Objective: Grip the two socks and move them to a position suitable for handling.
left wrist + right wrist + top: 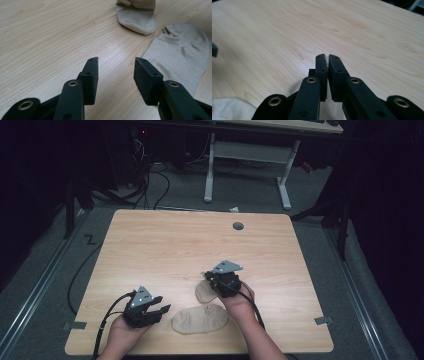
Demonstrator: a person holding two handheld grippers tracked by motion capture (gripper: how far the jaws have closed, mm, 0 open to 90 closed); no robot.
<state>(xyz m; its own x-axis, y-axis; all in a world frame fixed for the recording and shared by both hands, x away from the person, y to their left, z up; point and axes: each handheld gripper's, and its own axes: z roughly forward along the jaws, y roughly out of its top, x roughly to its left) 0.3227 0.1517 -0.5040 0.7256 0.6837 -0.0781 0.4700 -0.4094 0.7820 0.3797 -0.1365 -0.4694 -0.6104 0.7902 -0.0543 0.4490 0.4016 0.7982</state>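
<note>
- Plainly, two beige socks lie on the bare wooden table (150, 245); nothing among them serves as a container.
- Left hand-held gripper (159, 306): its jaws stand well apart with nothing between them, only table surface showing in the gap in the left gripper view (116, 72). It touches neither sock.
- The larger sock (199, 319) lies flat just beside this hand-held gripper, on the side its jaws point toward; in the left gripper view (178, 60) it spreads out ahead and to the right of the right-hand jaw, its ribbed cuff at the far end.
- The smaller sock (203, 293) lies farther off from the left hand-held gripper, past the larger one; in the left gripper view (136, 17) it sits ahead, near the top edge, close to the larger sock but apart from it.
- Right hand-held gripper (209, 276): its jaws are drawn together with only a thin slit left, and they grip nothing, as the right gripper view (327, 60) shows against the plain table.
- From above, this hand-held gripper sits over the far end of the smaller sock; whether it touches the cloth I cannot tell.
- A pale patch of sock (229, 110) shows behind and to the left of its jaws in the right gripper view.
</note>
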